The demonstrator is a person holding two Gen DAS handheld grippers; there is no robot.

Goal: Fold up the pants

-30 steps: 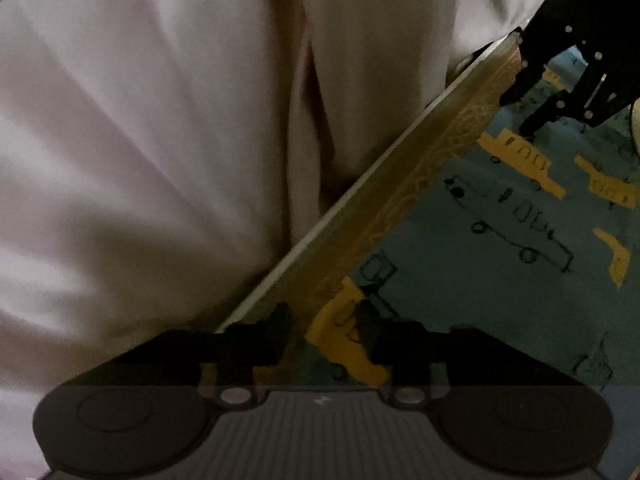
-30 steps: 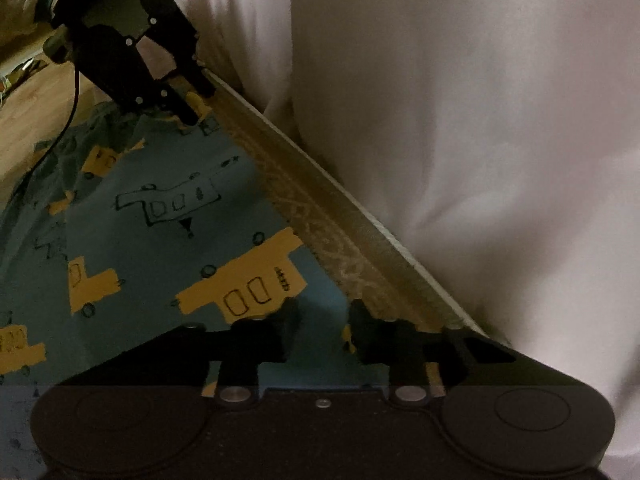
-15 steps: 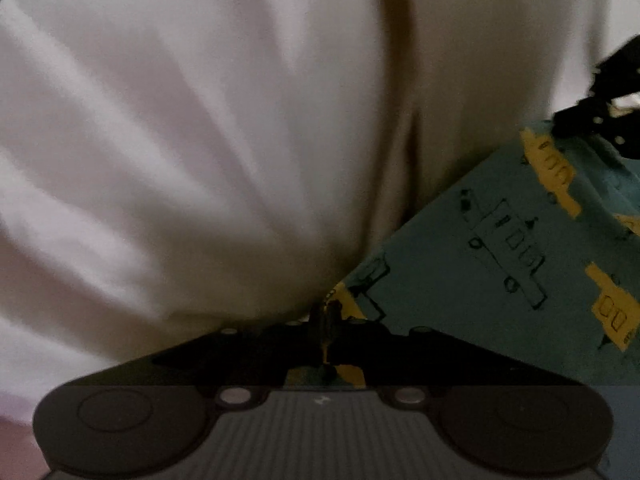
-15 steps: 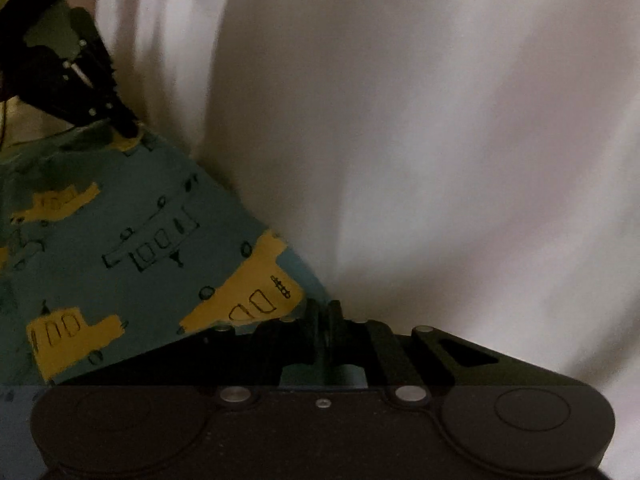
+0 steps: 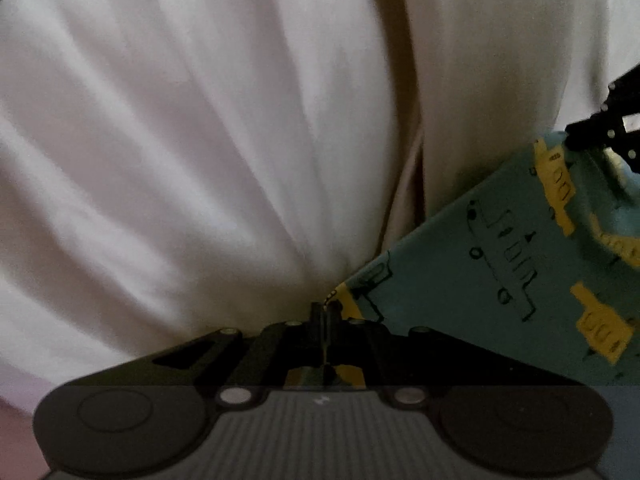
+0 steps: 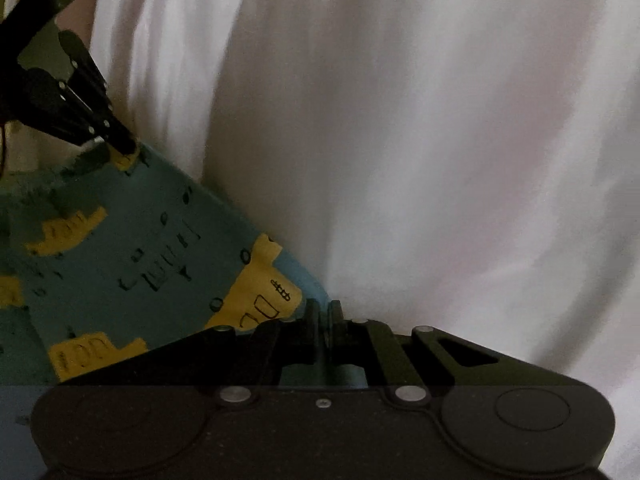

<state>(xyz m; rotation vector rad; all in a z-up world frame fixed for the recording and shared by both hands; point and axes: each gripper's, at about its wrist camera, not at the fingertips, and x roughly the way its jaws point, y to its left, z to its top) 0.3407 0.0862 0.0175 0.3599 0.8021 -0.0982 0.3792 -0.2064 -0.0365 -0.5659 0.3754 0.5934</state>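
Note:
The pants (image 5: pixel 500 272) are teal cloth printed with yellow and outlined vehicles. In the left wrist view they spread to the right, and my left gripper (image 5: pixel 325 312) is shut on their near corner. The right gripper (image 5: pixel 580 140) pinches the far corner at the upper right. In the right wrist view the pants (image 6: pixel 140 260) stretch to the left, with my right gripper (image 6: pixel 323 312) shut on their edge. The left gripper (image 6: pixel 122 146) holds the far corner at the upper left. The cloth hangs taut between the two grippers.
A person's white garment (image 5: pixel 200 140) fills most of the left wrist view, directly behind the held edge. The same white garment (image 6: pixel 420 140) fills the right wrist view. No table shows in either view.
Both grippers went from open over the pants' edge to shut on it. They lifted the cloth toward the white garment, and the gold-patterned table edge dropped out of view.

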